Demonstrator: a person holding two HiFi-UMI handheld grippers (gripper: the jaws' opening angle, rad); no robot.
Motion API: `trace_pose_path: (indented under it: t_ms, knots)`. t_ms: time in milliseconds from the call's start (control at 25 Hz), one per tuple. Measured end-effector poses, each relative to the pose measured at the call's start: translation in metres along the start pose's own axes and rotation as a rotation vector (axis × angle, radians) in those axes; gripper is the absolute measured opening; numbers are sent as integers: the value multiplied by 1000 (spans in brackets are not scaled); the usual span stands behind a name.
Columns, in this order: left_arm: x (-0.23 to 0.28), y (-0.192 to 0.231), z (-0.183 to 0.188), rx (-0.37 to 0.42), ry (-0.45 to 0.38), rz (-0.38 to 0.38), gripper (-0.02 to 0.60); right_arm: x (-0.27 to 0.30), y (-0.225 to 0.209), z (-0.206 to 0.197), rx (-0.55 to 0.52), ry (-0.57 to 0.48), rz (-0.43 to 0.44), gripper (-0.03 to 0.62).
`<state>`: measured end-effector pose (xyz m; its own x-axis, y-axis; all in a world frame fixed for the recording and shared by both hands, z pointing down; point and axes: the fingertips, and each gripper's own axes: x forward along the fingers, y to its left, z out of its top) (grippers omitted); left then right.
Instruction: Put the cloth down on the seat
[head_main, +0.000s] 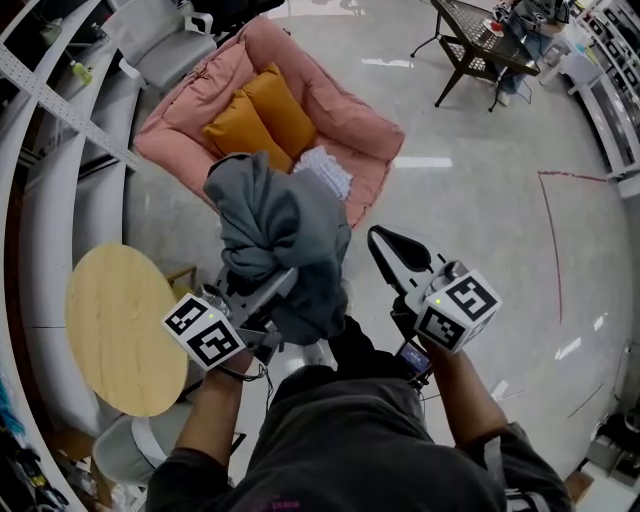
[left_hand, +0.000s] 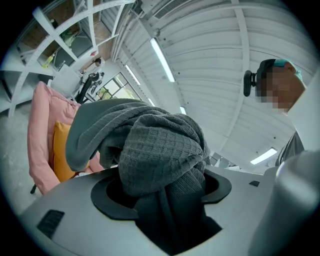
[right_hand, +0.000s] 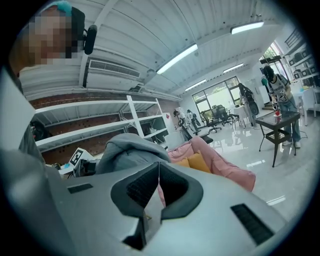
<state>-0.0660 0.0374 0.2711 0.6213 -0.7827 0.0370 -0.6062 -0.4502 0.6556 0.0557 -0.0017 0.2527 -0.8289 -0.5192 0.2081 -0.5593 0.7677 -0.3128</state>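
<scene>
A bunched grey waffle-knit cloth (head_main: 280, 230) is held up in front of me, with my left gripper (head_main: 283, 290) shut on its lower part. In the left gripper view the cloth (left_hand: 160, 150) fills the gap between the jaws and bulges above them. To its right, my right gripper (head_main: 392, 255) has its black jaws together with nothing between them, apart from the cloth. The right gripper view shows its pads (right_hand: 158, 186) meeting in a thin line. Ahead on the floor lies the seat (head_main: 340, 110), a low pink padded one, with an orange cushion (head_main: 262, 118).
A white knitted item (head_main: 325, 170) lies on the seat's near edge. A round wooden table (head_main: 118, 328) stands at my left, beside white shelving (head_main: 50, 100). A dark metal table (head_main: 480, 50) stands far right on the glossy floor, where a person (right_hand: 277, 92) is also standing.
</scene>
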Motion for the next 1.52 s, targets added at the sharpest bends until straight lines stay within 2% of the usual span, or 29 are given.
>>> trace_pose_path:
  t_ms: [360,680,840,1120,1520]
  knots:
    - [80,59,1,-71,-12,102,342,40,-76,1,24,68,56,17]
    - [139,129,-13,-220,-63,215,342,70,-139,-3,45,130,103,17]
    - [161,156,-24,-235,-53,263,342,82,-166,-11,53,160,124,17]
    - [185,205,-52,-279,-47,338,342,110,-195,-37,65,205,149,17]
    - [193,282,-95,-380,-32,436,342,164,-220,-92,58,285,156,17]
